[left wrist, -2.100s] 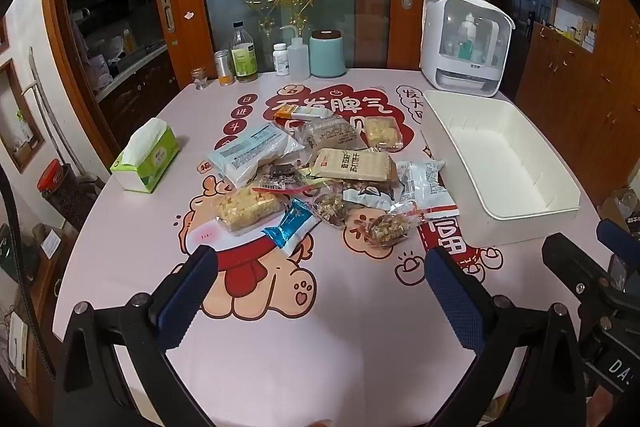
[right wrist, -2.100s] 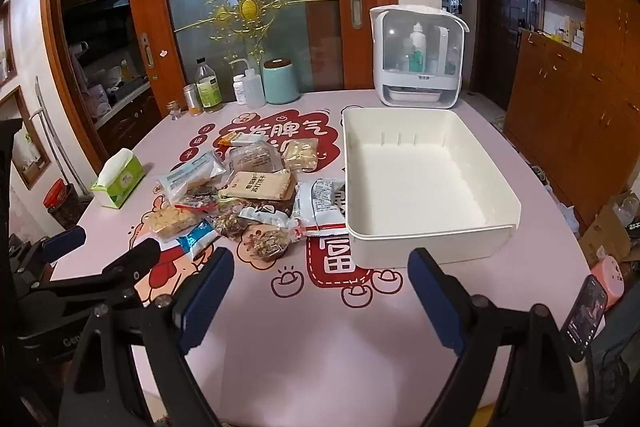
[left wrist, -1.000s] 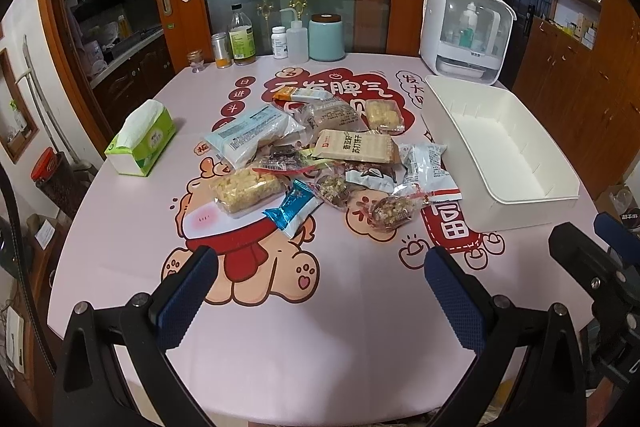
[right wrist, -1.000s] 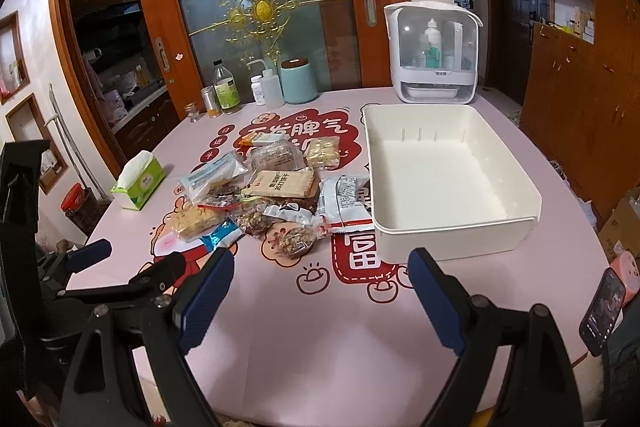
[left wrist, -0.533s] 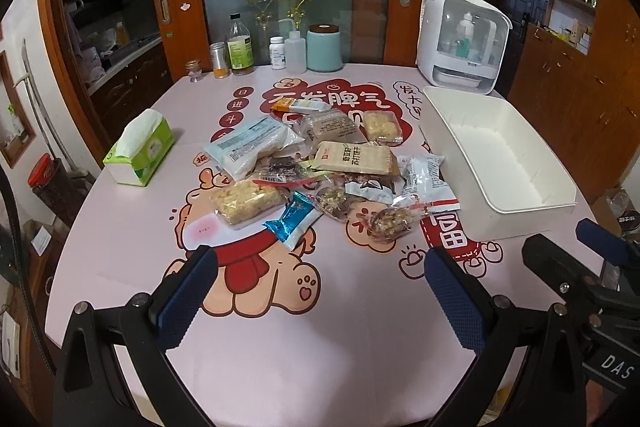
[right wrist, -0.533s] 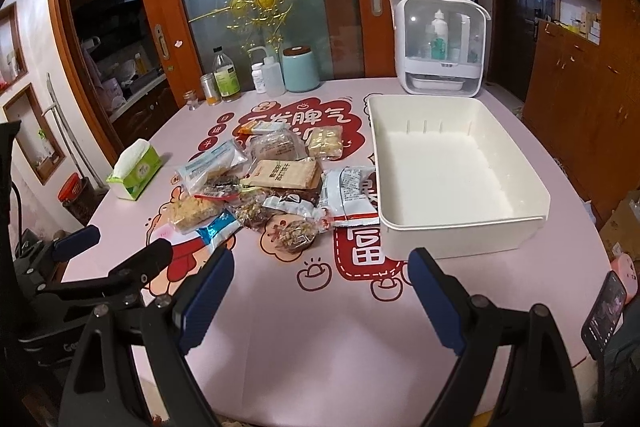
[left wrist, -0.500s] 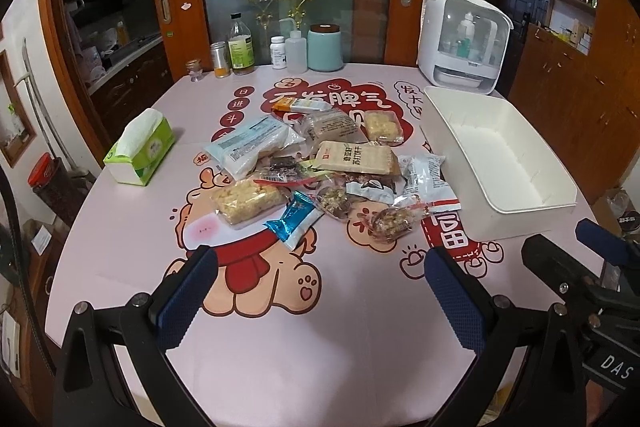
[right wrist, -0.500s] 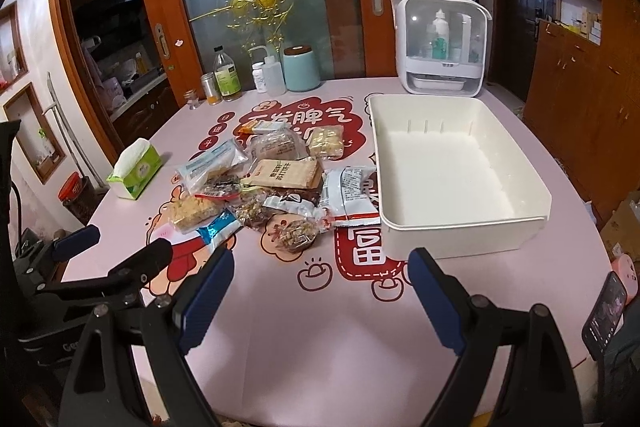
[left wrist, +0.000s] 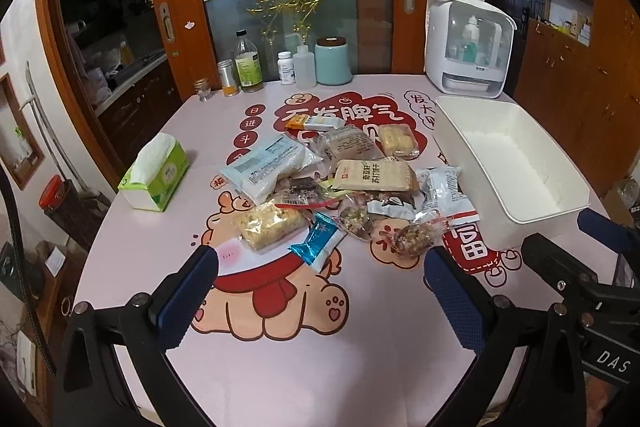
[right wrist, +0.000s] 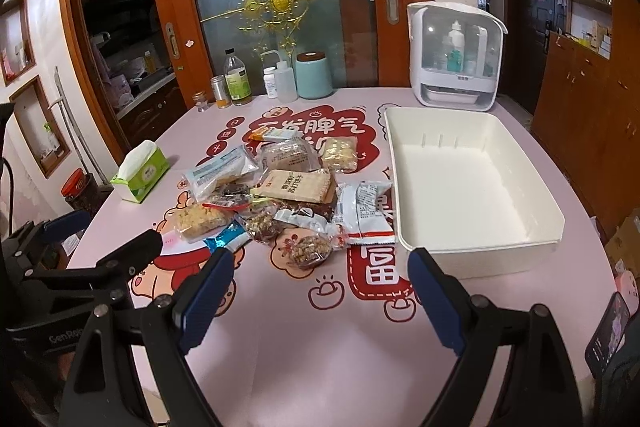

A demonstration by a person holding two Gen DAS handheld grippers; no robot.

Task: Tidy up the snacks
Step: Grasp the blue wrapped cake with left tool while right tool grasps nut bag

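A pile of several snack packets (left wrist: 340, 183) lies mid-table on a pink cartoon tablecloth; it also shows in the right wrist view (right wrist: 288, 195). It includes a tan cracker pack (left wrist: 374, 175), a blue wrapper (left wrist: 318, 240) and a white-and-red bag (right wrist: 366, 213). An empty white bin (left wrist: 508, 163) stands right of the pile, also in the right wrist view (right wrist: 472, 187). My left gripper (left wrist: 320, 303) is open and empty above the table's near edge. My right gripper (right wrist: 320, 301) is open and empty, near the bin's front corner.
A green tissue box (left wrist: 154, 173) sits at the left. Bottles and a teal canister (left wrist: 333, 61) stand at the back edge. A white sterilizer cabinet (left wrist: 468, 47) stands behind the bin. A phone (right wrist: 606, 333) is at the lower right.
Both grippers have drifted slightly forward toward the pile. Both stay open and empty; no snack has moved.
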